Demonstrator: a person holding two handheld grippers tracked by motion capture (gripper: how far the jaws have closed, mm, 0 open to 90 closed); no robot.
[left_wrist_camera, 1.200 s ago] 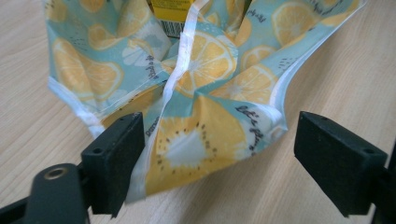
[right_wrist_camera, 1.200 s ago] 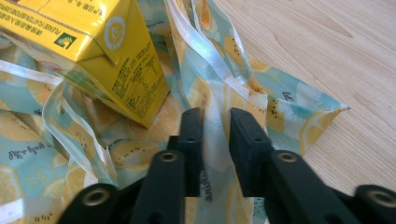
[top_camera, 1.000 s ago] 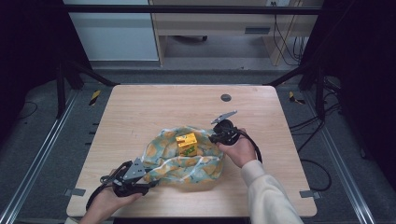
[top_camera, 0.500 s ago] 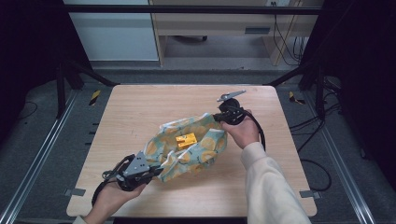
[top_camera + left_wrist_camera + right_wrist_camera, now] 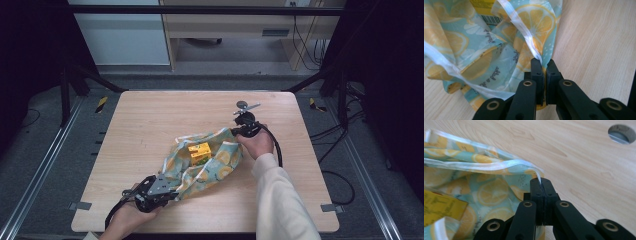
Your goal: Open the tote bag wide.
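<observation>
Stretched farther apart than before, both grippers clamp the lemon-print bag on the wooden table.

The high view looks down on the whole table; both gripper views sit close, sharing the lemon-print bag.

Lemon-print bag stretched open; yellow box inside
</observation>
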